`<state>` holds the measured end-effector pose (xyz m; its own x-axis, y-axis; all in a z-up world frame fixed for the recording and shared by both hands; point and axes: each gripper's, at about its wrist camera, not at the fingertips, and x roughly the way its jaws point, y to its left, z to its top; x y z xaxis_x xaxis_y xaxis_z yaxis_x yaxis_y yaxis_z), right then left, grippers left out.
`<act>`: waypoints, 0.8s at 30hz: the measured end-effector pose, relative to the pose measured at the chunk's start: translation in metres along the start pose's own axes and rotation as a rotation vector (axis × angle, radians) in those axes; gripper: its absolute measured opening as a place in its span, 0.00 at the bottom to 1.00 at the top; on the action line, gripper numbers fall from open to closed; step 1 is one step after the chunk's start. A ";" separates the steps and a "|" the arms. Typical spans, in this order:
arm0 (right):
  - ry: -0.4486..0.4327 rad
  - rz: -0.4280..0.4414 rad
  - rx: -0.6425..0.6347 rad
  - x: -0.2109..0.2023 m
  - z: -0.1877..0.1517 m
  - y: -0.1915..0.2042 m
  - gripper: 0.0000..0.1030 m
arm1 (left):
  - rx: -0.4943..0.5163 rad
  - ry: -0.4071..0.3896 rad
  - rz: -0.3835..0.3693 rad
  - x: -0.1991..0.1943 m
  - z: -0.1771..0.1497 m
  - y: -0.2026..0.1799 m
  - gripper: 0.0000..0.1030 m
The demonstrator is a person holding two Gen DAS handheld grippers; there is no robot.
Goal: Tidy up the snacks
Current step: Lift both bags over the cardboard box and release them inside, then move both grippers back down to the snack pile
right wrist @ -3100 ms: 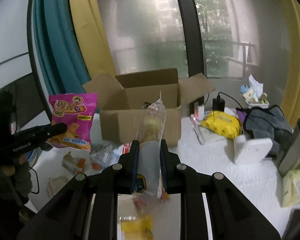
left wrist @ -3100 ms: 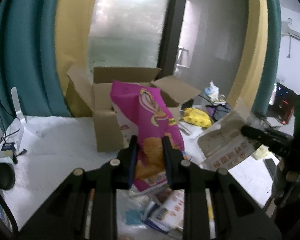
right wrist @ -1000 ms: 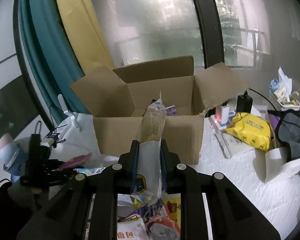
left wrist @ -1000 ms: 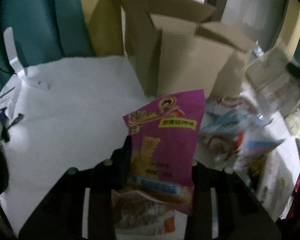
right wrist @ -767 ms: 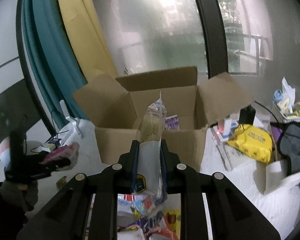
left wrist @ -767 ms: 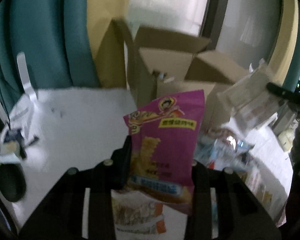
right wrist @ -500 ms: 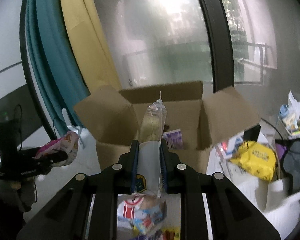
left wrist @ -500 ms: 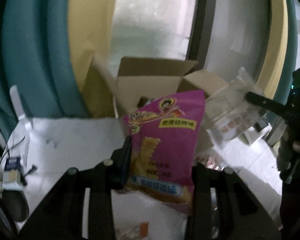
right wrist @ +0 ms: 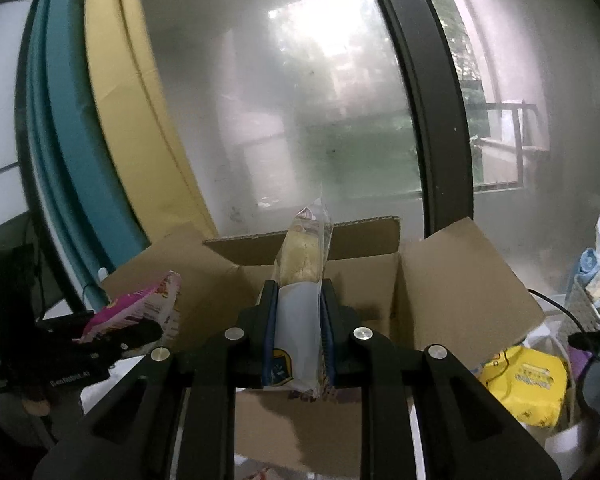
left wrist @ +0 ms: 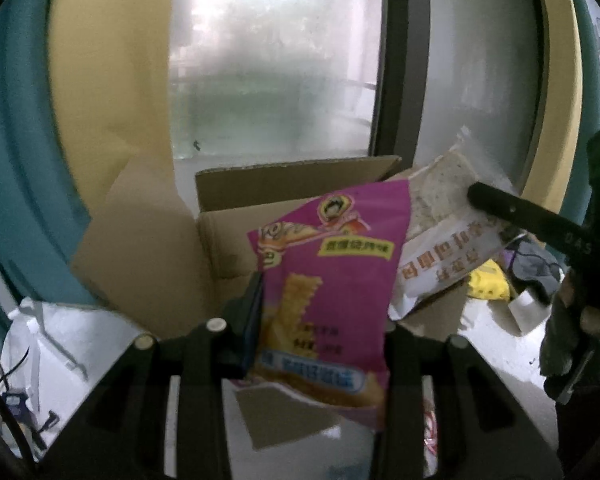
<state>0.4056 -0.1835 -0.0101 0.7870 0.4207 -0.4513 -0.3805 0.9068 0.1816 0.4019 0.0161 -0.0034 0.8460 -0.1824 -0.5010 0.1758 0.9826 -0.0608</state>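
While raised before the open cardboard box (right wrist: 380,280), pink crisp packet (left wrist: 328,280) gripped in left gripper (left wrist: 320,320) jaws, bread packet (right wrist: 300,300) clamped in right gripper (right wrist: 298,332) jaws.

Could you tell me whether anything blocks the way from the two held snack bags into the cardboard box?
Nothing visible does: the pink bag and the white bag face the open box, its flaps folded outward.

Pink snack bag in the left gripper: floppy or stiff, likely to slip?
The pink snack bag is probably light and semi-stiff: it stands upright above the left gripper without drooping. The glossy film looks slippery, so it might slide. Contents look like crisp sticks, likely fragile if squeezed hard.
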 end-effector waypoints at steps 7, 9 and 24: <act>0.043 -0.032 0.038 0.041 -0.002 -0.019 0.24 | -0.035 0.026 0.026 0.038 0.007 0.007 0.47; 0.075 -0.067 0.066 0.051 -0.004 -0.027 0.32 | -0.037 0.015 0.028 0.038 0.009 0.008 0.65; 0.077 -0.102 0.057 -0.018 -0.017 -0.013 0.51 | -0.038 -0.041 -0.032 -0.031 -0.011 -0.007 0.73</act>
<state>0.3876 -0.2032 -0.0191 0.7798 0.3244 -0.5355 -0.2700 0.9459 0.1798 0.3688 0.0158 0.0037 0.8604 -0.2139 -0.4625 0.1839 0.9768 -0.1095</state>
